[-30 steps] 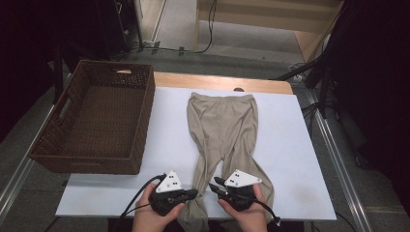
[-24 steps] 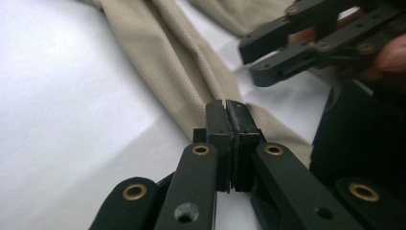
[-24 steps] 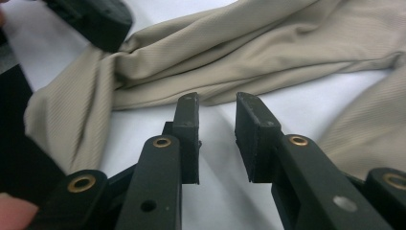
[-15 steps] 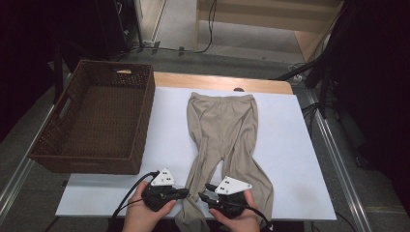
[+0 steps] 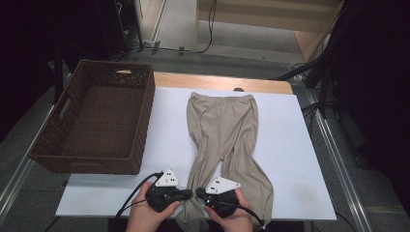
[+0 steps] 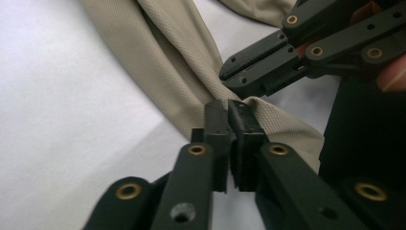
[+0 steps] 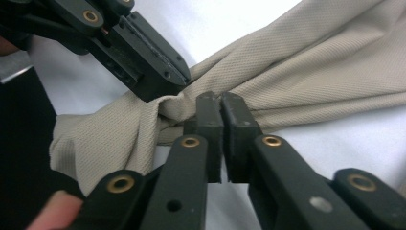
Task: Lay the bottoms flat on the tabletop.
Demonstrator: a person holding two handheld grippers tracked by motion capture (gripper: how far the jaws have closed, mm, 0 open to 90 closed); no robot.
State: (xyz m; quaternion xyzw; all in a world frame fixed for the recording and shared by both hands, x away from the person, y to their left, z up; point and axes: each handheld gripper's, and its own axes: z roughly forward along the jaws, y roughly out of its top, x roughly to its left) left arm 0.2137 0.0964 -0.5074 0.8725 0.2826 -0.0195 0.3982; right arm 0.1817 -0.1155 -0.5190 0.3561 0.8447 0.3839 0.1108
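No text, label, brand, number or sign can be read in any of the views. The trousers (image 5: pixel 227 140), the basket (image 5: pixel 92 121), the worktop (image 5: pixel 290 159) and both grippers' black jaws carry no legible marking.
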